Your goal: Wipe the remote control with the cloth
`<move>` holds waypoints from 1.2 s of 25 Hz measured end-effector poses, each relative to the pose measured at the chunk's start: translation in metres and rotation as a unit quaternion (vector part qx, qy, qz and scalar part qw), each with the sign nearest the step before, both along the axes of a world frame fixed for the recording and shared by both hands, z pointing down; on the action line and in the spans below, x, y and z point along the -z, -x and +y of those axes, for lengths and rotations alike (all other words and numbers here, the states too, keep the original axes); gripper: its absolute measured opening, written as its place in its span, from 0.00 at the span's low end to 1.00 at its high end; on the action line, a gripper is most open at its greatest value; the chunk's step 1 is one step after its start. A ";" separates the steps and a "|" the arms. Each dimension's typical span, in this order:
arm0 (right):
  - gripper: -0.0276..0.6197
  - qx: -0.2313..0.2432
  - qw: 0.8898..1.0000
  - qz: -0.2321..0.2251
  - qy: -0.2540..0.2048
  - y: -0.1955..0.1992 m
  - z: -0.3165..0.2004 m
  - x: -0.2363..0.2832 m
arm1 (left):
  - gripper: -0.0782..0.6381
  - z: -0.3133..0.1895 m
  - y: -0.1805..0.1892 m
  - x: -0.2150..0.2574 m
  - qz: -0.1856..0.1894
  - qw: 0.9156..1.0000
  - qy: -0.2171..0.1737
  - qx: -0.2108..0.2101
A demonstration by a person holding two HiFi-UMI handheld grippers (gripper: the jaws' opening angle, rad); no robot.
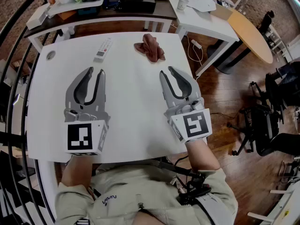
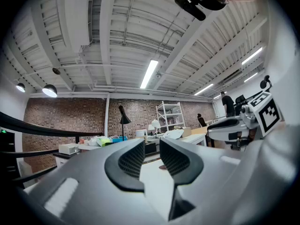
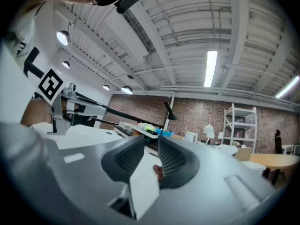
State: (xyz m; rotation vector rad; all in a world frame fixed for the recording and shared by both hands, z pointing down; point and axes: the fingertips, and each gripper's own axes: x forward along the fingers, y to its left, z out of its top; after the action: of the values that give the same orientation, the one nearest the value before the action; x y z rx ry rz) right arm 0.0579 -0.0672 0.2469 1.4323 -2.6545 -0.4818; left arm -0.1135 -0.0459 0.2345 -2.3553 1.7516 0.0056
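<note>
Clutter, a yellow-green thing and a dark one among it, fills the white tray (image 1: 97, 3) on the dark desk (image 1: 117, 20) beyond the white table (image 1: 136, 111). Near that table's far edge lie the remote control (image 1: 103, 49) and, apart to its right, the crumpled reddish-brown cloth (image 1: 150, 47). The left gripper (image 1: 95, 71) and right gripper (image 1: 167, 70) sit near the person, each with jaws narrowly parted and empty. Wooden floor (image 1: 225, 102) surrounds the table, and a brick wall (image 2: 65, 121) closes the room.
</note>
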 end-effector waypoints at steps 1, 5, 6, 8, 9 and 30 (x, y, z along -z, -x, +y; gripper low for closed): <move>0.19 0.004 1.000 0.001 -0.005 0.000 -0.002 0.004 | 0.22 -0.003 0.000 0.003 -0.003 1.000 -0.002 0.000; 0.24 -0.001 1.000 0.004 -0.016 -0.004 -0.016 0.020 | 0.27 -0.017 0.003 0.012 -0.009 1.000 -0.005 -0.001; 0.25 -0.002 1.000 0.005 -0.020 -0.005 -0.020 0.024 | 0.28 -0.022 0.005 0.013 -0.009 1.000 -0.004 -0.001; 0.26 -0.002 1.000 0.005 -0.030 -0.006 -0.030 0.033 | 0.30 -0.031 0.009 0.014 -0.007 1.000 0.003 0.000; 0.27 0.000 0.999 0.005 -0.034 -0.006 -0.034 0.037 | 0.31 -0.036 0.011 0.015 -0.004 1.000 0.006 0.000; 0.41 -0.013 0.998 0.018 0.053 0.001 -0.157 0.003 | 0.54 -0.158 0.043 -0.014 0.032 0.995 0.091 0.011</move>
State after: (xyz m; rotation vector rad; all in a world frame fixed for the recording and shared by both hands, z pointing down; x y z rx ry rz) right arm 0.0566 -0.2246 0.2441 1.4128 -2.5883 -0.3553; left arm -0.1563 -0.2040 0.2483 -2.4878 1.8819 -0.0858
